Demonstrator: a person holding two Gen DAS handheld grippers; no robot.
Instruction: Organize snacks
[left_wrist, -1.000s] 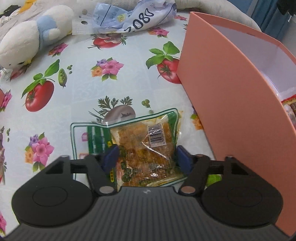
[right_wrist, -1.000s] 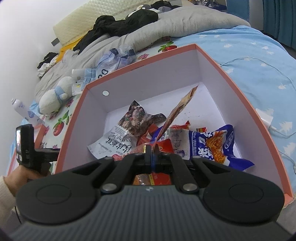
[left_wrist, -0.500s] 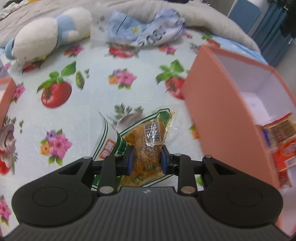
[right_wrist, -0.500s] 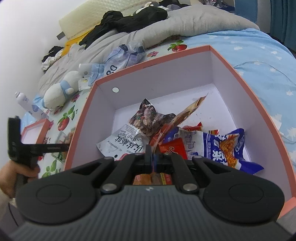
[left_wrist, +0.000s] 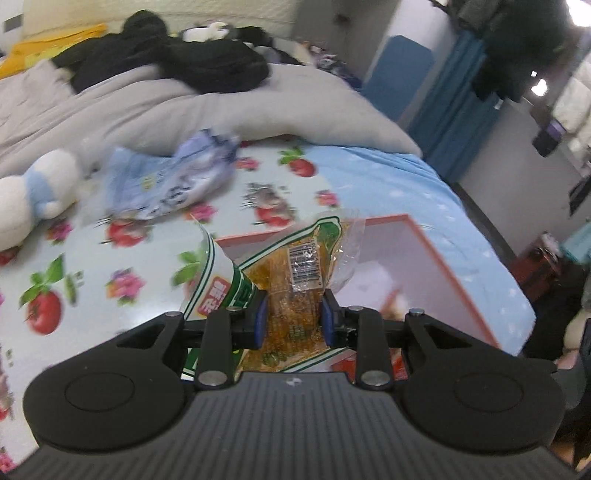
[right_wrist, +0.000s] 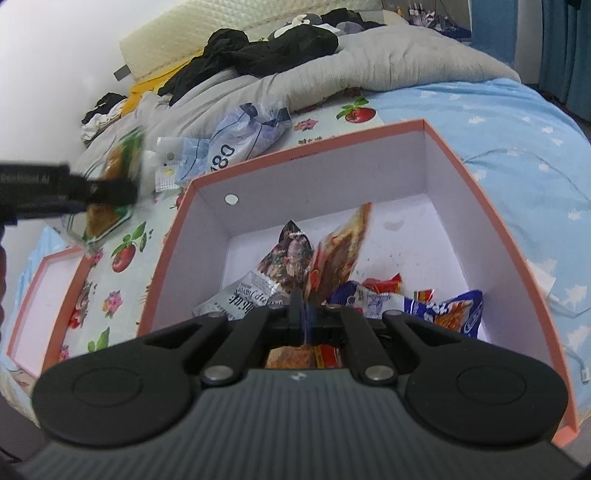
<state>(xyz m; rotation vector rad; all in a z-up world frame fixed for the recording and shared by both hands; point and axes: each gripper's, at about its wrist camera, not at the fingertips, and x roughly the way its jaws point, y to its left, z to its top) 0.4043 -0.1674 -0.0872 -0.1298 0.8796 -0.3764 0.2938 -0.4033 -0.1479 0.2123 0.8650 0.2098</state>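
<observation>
The left gripper is clenched on a clear green-edged snack packet; its blue pads press both sides of the orange contents. The packet is held clear of the floral cloth, at centre frame, its long axis running up and away from the jaws, barcode end uppermost, one flap folded out to the left. Behind it, the pink box is seen at centre right. In the right wrist view the same packet appears blurred at the left edge, near vertical, left of the box.

The right gripper is closed tight on a red-brown sachet, which stands tilted over the box interior, its long axis rising to the upper right. Other wrappers lie on the box floor.
</observation>
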